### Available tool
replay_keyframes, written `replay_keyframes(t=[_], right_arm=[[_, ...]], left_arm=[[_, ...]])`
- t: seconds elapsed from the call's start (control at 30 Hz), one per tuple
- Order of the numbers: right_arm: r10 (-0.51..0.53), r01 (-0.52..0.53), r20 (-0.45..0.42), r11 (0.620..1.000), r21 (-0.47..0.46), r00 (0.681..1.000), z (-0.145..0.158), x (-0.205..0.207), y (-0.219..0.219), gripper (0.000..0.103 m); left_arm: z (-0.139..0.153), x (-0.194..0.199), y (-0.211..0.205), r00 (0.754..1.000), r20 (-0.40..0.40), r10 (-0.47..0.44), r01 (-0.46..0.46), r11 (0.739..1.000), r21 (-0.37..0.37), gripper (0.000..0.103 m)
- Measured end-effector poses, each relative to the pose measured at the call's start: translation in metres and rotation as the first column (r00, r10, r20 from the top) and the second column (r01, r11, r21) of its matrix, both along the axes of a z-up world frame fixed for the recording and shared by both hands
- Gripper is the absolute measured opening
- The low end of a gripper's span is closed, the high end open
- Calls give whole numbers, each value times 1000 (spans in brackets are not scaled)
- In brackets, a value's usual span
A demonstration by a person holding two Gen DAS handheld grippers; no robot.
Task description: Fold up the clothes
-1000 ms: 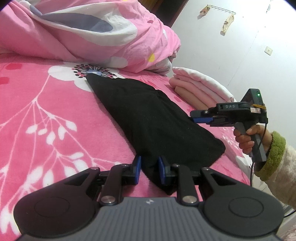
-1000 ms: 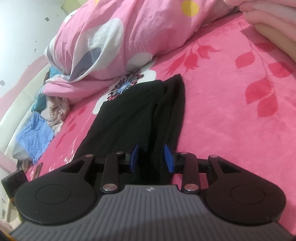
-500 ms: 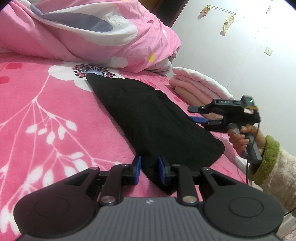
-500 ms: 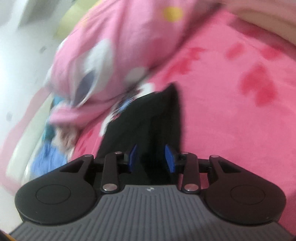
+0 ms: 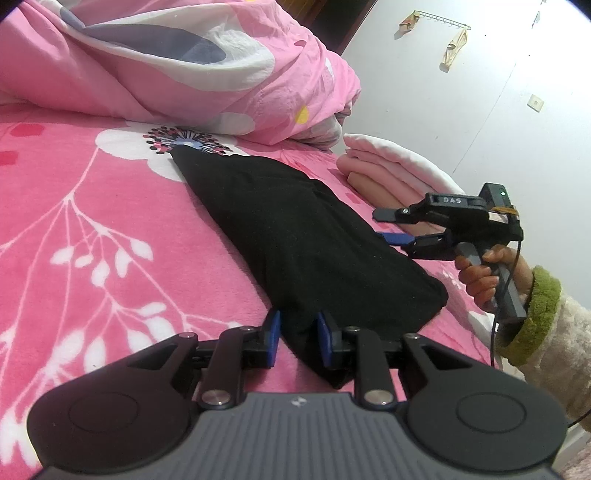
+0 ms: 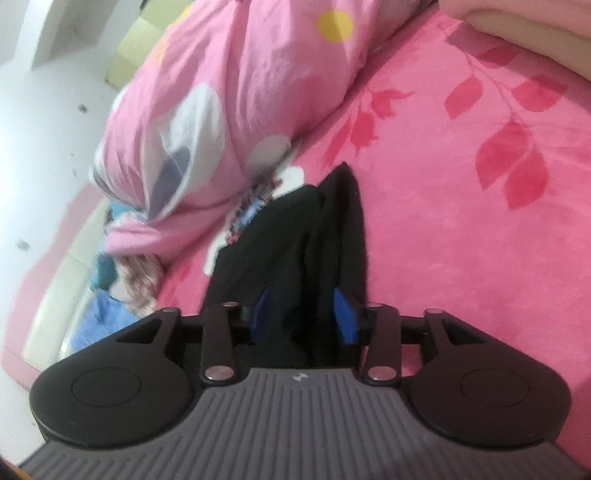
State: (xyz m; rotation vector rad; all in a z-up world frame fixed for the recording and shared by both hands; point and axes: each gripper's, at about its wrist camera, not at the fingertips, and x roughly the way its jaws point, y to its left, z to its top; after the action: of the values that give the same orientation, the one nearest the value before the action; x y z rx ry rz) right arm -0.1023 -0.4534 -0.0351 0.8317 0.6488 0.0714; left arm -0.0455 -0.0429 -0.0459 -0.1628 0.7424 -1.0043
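The left tongs (image 5: 297,334) are nearly closed, blue pads pinching the near corner of the black garment (image 5: 295,240), and they are gripping that fabric right down at the bed. Over on the far side the right tongs (image 5: 386,228) sit tipped on their side above the garment's right edge, the two fingers parted with a clear gap; their jaws have just been opening. In the right wrist view the right tongs (image 6: 301,315) stand apart with the black cloth running between the pads, though the picture is soft and it is hard to say whether either pad touches it. The garment itself lies flat as a long, narrow folded strip on the pink flowered bedspread (image 5: 92,240), its far end tapering to a point by a white printed bloom, its near end wider and rounded. The person's hand (image 5: 487,273) wraps the handle of the right tool, a fuzzy green cuff (image 5: 535,317) at the wrist. Behind the garment, a heaped pink quilt (image 5: 184,66) with grey and white patches rises along the bed. To the right, near the wall, sits a stack of folded pale pink cloth (image 5: 388,170). High on the white wall, a hook rail (image 5: 441,20) carries two small hanging pieces.
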Motion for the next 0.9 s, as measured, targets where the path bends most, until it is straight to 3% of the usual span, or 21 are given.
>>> replay_keyframes(t=[0.27,0.33,0.37,0.5,0.7,0.9], right_arm=[[75,-78,-30,991,-105,997,5,4,16,43],[95,-99,-36,984,-149,995,7,5,22,25],[106,-111,-39,979,-174,994,7,6,26,3],[89,-81,16,961,-266,996,17,-3,35,2],[32,-26,24,972,-232,999,8,-9,22,2],[25,-11,45,961,-278,999,10,-10,25,2]], left_arm=[[0,-1,0,1000,1,0,0,1000,1,24],[0,-1,0,1000,1,0,0,1000,0,24],[0,0,0,1000,2,0,0,1000,0,24],[0,0,1,1000,-2,-2,2,1000,-7,25],[0,0,1,1000,4,-6,6,1000,-5,27],[1,-2,0,1000,11,-12,12,1000,-6,32]])
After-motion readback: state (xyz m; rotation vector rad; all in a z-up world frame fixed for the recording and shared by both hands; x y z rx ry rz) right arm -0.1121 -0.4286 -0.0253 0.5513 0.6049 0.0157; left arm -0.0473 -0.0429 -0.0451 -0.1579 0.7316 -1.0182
